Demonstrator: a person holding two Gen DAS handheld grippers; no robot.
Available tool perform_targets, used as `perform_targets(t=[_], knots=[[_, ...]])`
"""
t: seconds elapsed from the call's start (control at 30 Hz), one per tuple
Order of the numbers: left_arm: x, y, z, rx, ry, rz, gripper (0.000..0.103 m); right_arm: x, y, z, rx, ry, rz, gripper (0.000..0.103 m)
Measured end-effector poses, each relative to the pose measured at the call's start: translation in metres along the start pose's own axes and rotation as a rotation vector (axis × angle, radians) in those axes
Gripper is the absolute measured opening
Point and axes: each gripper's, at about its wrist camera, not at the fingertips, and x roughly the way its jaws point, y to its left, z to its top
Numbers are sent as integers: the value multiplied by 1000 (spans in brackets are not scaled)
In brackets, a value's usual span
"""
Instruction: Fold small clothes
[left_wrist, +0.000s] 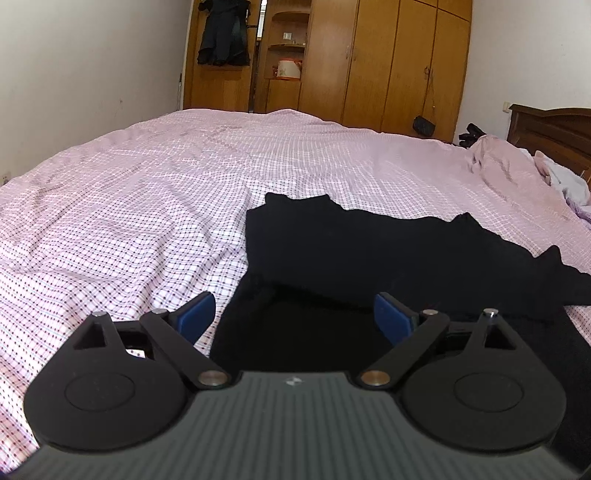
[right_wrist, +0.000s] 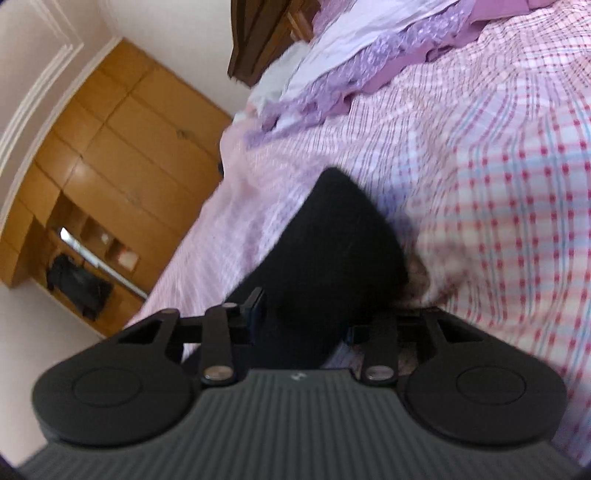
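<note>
**Black garment half-gathered on the bed**

While the left gripper (left_wrist: 295, 314) hovers with jaws wide apart over the black garment (left_wrist: 388, 258) just ahead, the right gripper (right_wrist: 301, 314) has cloth bunched between its fingers, seemingly pinched to carry a fold; blur hides the contact.

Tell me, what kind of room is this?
Most likely a home bedroom: a bed with a pink checked sheet, a wooden wardrobe, and a dark headboard.
</note>
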Motion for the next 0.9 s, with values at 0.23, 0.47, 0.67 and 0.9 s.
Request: perform_targets(t=[0.23,0.47,0.67,0.9], knots=[[8,8,2,-38,20,8,96,-9,-8,2,55,-125,8,41],[6,6,2,-30,10,11,96,-15,-15,5,104,-187,46,37],[6,4,1,-23,15,13,96,-19,-14,6,104,-216,1,15],[6,4,1,-32,18,13,96,-17,8,7,-7,-203,-81,13]])
